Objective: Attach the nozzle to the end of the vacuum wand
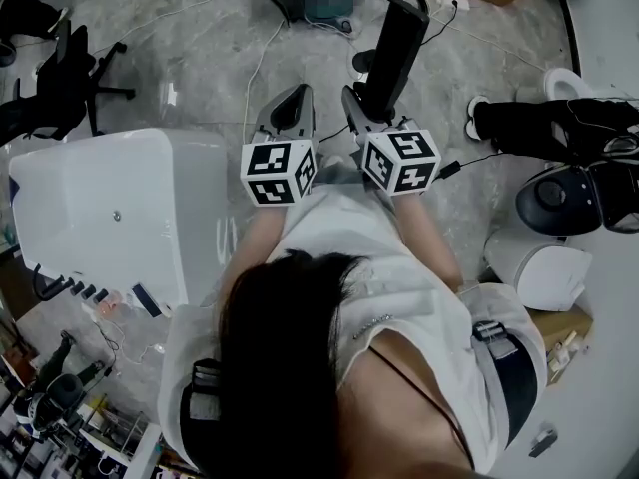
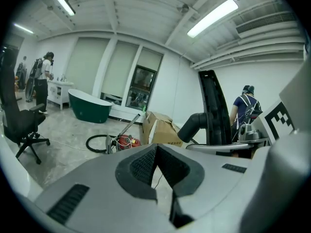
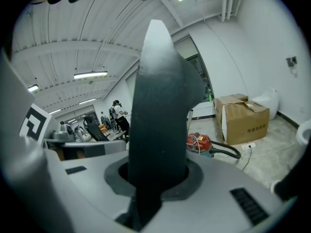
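- R gripper (image 3: 156, 181): jaws part-open, clamped on black nozzle (image 3: 158, 106), which sticks out past the tips, nearer the person than the red vacuum (image 3: 198, 142) on the floor.
- L gripper (image 2: 155, 152): jaws fully together, empty, just left of nozzle.
- Cardboard box (image 3: 241, 118) right of vacuum.

My right gripper (image 1: 367, 108) is clamped on the black nozzle (image 1: 397, 43), which sticks out ahead past the jaws. My left gripper (image 1: 290, 103) is just beside it, jaws together, empty. White tub (image 1: 100, 208) on my left.
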A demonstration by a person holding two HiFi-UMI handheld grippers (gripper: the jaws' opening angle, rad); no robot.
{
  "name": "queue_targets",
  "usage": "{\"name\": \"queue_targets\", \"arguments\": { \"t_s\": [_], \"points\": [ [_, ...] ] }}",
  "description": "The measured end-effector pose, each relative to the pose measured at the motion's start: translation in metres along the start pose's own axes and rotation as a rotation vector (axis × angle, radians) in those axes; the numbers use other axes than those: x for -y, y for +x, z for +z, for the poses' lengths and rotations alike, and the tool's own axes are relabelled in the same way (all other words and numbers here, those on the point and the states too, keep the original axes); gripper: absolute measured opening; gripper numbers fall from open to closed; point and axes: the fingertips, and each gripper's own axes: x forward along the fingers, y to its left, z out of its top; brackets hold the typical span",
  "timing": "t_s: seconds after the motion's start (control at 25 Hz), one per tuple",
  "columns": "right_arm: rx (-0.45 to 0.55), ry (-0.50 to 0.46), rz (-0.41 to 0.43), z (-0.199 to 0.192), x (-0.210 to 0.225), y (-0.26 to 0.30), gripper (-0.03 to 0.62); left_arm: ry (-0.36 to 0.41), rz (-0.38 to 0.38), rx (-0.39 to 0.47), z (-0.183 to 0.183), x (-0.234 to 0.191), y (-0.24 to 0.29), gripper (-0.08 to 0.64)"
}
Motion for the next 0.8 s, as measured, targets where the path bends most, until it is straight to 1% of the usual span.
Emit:
{"name": "queue_targets", "arguments": {
  "t_s": [0.48,0.8],
  "points": [
    [-0.009,0.0,-0.01,0.003,0.02,0.009,0.077,0.015,0.015,-0.004,0.0,0.0,0.021,0.002],
    [-0.026,-0.028,-0.006,0.003,0.019,0.017,0.077,0.01,0.031,0.0,0.003,-0.006,0.027,0.002]
  ]
}}
